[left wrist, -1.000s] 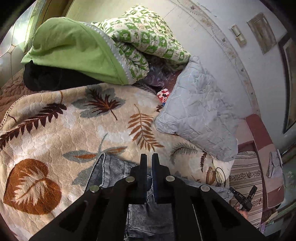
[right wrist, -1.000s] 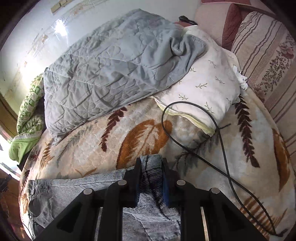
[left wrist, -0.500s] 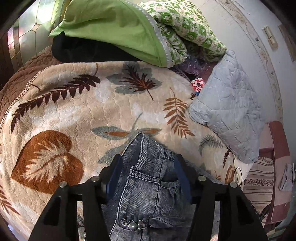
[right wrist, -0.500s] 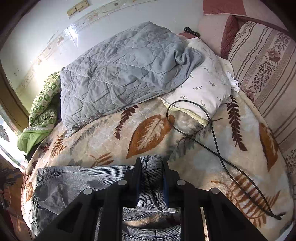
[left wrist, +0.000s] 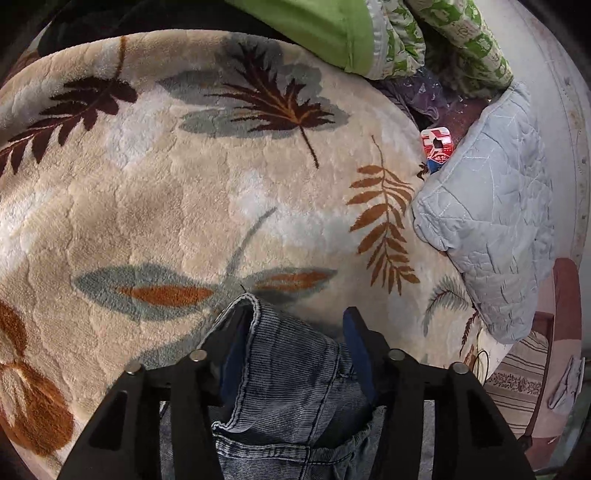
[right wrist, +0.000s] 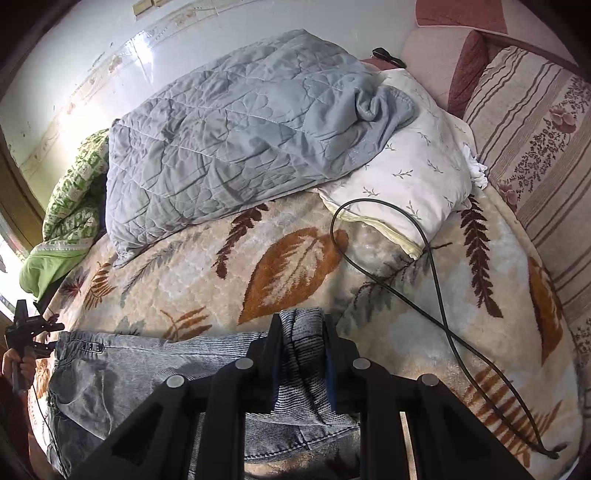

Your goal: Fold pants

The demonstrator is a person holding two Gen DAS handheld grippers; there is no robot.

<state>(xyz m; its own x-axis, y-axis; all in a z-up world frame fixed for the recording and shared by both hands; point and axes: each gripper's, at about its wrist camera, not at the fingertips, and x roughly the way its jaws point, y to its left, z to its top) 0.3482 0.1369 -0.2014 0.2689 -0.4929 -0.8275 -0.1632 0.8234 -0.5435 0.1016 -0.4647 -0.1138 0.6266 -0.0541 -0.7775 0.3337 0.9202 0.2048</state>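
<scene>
**Jeans on the bed, a tool at each end**

The jeans lie flat across the near edge of the bed, on the leaf-patterned blanket, stretched from the bed's left side toward the middle. In the left wrist view the waistband end bulges up between the fingers of the left tool; the jaws are closing around this bunched denim, with the blue pads at or very near its sides, though firm pressure cannot be told. In the right wrist view the right tool is clenched on a raised fold of the jeans, the striped inner side of the cloth squeezed between its pads.

Beyond the jeans, a black cable loops over the blanket toward the bed's right side and crosses the corner of a white pillow. A grey quilted cover lies on that pillow and along the far edge by the wall. A green quilt is heaped at the far left corner, with a small red and white packet tucked between it and the grey cover. A striped cushion stands at the bed's right end. At the left edge of the right wrist view a hand grips the left tool's handle.
</scene>
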